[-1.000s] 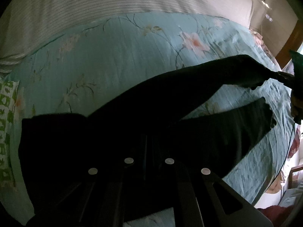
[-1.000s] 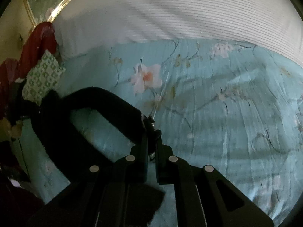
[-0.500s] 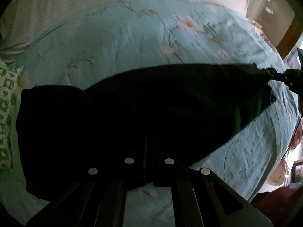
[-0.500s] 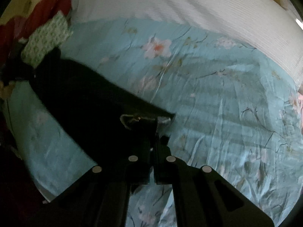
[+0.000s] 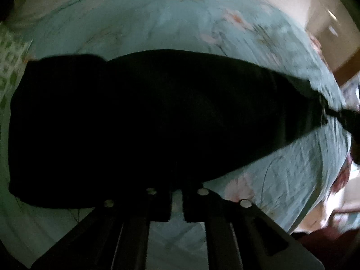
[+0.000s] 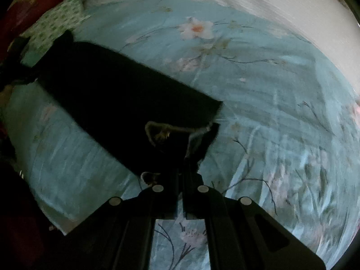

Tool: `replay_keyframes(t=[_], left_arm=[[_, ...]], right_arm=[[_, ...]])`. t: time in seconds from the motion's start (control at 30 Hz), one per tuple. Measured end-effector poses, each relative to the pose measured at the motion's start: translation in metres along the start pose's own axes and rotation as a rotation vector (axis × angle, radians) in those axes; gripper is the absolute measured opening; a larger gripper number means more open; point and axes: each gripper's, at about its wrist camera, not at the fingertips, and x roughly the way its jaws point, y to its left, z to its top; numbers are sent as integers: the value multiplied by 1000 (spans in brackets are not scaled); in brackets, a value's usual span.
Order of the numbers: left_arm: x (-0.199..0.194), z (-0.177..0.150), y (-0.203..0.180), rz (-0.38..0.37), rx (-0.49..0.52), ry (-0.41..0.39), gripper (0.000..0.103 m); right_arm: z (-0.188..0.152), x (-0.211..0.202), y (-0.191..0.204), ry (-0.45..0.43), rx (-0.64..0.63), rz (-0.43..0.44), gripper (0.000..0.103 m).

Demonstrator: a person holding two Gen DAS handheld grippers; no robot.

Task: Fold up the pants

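With the right gripper clamped on the hem end of the black pants lying ahead of its fingers on the floral bedsheet, and the left gripper nipped together at their near edge, lay both legs flush before letting go.

Both views dim, underexposed. Black pants read as flat silhouette, no fabric detail. Motion blur smears floral bedsheet in left wrist view, strongest toward right edge; right wrist view blurred too, worst at lower right of sheet. Brightest area: striped white bedding at top, daylight falling across it. Heavy fisheye bending, black vignette at corners. Both gripper bodies near-black, only round screw heads catch light.
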Motion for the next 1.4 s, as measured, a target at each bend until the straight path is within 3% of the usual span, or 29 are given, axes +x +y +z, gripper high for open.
replay_keyframes(t=[0.1, 0.17, 0.2, 0.33, 0.47, 0.57, 0.6, 0.63, 0.7, 0.77, 0.8, 1.03, 1.27, 1.4], left_arm=[[-2, 8, 13, -11, -105, 22, 47], [-4, 13, 21, -15, -172, 15, 50], [-4, 16, 23, -22, -195, 18, 53], [1, 32, 29, -21, -311, 26, 65], [17, 47, 38, 8, -412, 65, 65], [26, 52, 41, 44, -435, 80, 63], [29, 54, 41, 52, -436, 86, 56], [33, 54, 42, 53, -435, 90, 41], [41, 57, 41, 18, -437, 105, 18], [40, 59, 37, 32, -422, 88, 14], [36, 60, 32, 40, -398, 72, 12], [-2, 47, 20, 23, -314, -20, 10], [23, 19, 23, 2, -303, 32, 11], [31, 12, 32, -1, -328, 60, 23]], right_arm=[[-3, -10, -4, -26, 122, 13, 16], [-9, -19, -8, -60, 247, 39, 48], [-12, -24, -9, -84, 298, 51, 53], [-20, -29, -5, -161, 512, 210, 54], [-19, -2, 6, -153, 690, 311, 54], [-14, 14, 4, -169, 787, 299, 54], [-13, 18, 1, -174, 814, 282, 54], [-12, 21, -2, -187, 848, 270, 53], [-11, 29, -10, -208, 908, 252, 41], [-10, 31, -14, -204, 928, 226, 7], [-9, 27, -14, -215, 922, 225, 7], [-3, -22, -3, -290, 780, 224, 6], [-39, 4, -11, -180, 834, 157, 6], [-44, 25, -13, -92, 857, 138, 7]])
